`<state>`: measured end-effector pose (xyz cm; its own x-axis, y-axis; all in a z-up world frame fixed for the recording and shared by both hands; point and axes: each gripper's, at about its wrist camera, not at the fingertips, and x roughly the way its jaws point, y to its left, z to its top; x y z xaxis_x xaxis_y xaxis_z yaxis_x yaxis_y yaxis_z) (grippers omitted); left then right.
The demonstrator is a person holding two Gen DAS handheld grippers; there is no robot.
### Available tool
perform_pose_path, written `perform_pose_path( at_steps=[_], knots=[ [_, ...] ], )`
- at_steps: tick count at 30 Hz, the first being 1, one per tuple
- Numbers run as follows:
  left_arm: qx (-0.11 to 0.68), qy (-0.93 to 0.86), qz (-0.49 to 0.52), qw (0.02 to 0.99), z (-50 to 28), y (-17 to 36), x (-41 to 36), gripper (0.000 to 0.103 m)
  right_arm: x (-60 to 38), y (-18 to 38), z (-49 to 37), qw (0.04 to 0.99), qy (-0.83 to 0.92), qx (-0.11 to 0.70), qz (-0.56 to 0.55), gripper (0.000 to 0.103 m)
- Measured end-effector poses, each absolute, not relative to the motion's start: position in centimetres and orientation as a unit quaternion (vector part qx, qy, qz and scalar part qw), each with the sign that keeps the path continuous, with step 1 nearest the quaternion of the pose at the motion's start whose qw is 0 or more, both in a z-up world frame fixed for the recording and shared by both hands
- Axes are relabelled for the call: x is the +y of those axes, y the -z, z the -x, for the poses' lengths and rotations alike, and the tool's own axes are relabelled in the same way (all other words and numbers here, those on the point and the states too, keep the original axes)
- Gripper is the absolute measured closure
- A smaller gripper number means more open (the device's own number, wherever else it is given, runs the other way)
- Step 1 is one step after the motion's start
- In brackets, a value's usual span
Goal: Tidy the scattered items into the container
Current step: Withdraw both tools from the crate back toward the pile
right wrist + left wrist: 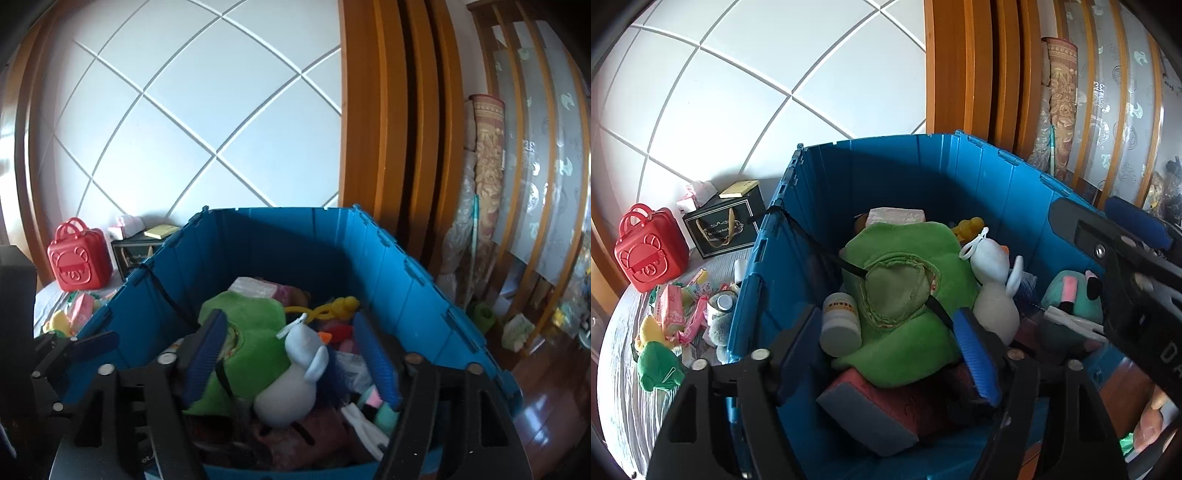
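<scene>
The blue crate (886, 173) stands on the floor by the white wall, heaped with toys: a green plush (905, 295), a white plush (993, 291), a small white bottle (840, 319) whose label is unreadable. Both the left gripper (886, 343) and right gripper (291, 354) hang over it, jaws apart, holding nothing.

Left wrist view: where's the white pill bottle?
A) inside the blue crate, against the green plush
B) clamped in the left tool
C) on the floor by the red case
A: the white pill bottle lies inside the blue crate, resting against the green plush, untouched by the tool.
</scene>
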<state>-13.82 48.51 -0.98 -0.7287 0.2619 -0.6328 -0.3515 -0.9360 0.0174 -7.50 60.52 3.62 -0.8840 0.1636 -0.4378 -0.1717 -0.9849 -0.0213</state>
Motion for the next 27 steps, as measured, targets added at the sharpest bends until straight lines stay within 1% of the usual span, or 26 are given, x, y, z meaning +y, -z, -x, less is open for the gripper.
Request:
perform_pose_path(
  at_steps=[1, 3, 5, 6, 10, 11, 12, 14, 21, 27],
  knots=[
    [0.069, -0.929, 0.324, 0.167, 13.4, 0.8, 48.4, 0.025, 60.6, -3.6, 7.0, 0.088, -0.971, 0.011, 0.222, 0.019],
    [0.068, -0.931, 0.317, 0.169, 12.7, 0.6, 48.2, 0.024, 60.7, -3.7, 5.9, 0.089, -0.972, 0.015, 0.217, 0.017],
    [0.064, -0.932, 0.313, 0.171, 12.1, 0.4, 47.9, 0.024, 60.8, -3.9, 4.8, 0.091, -0.973, 0.020, 0.210, 0.003],
    [0.062, -0.933, 0.311, 0.172, 11.8, 0.3, 47.6, 0.024, 60.9, -4.1, 4.2, 0.094, -0.974, 0.021, 0.205, 0.000],
    [0.054, -0.936, 0.302, 0.171, 10.8, -0.2, 46.5, 0.024, 60.9, -4.5, 2.7, 0.101, -0.976, 0.030, 0.192, 0.000],
    [0.052, -0.937, 0.300, 0.171, 10.5, -0.4, 46.2, 0.023, 60.9, -4.5, 2.6, 0.101, -0.976, 0.031, 0.191, 0.000],
    [0.049, -0.938, 0.297, 0.170, 10.3, -0.6, 45.8, 0.020, 60.7, -4.6, 2.4, 0.100, -0.976, 0.031, 0.190, 0.000],
    [0.043, -0.942, 0.289, 0.166, 9.8, -1.0, 44.8, 0.008, 60.0, -4.8, 2.4, 0.093, -0.977, 0.029, 0.189, 0.000],
    [0.032, -0.956, 0.252, 0.145, 8.5, -2.7, 40.1, 0.006, 56.3, -5.2, 3.1, 0.067, -0.981, 0.027, 0.181, 0.000],
    [0.024, -0.963, 0.241, 0.122, 8.5, -3.5, 34.4, 0.005, 50.6, -6.2, 3.4, 0.043, -0.985, 0.020, 0.166, 0.000]
  ],
)
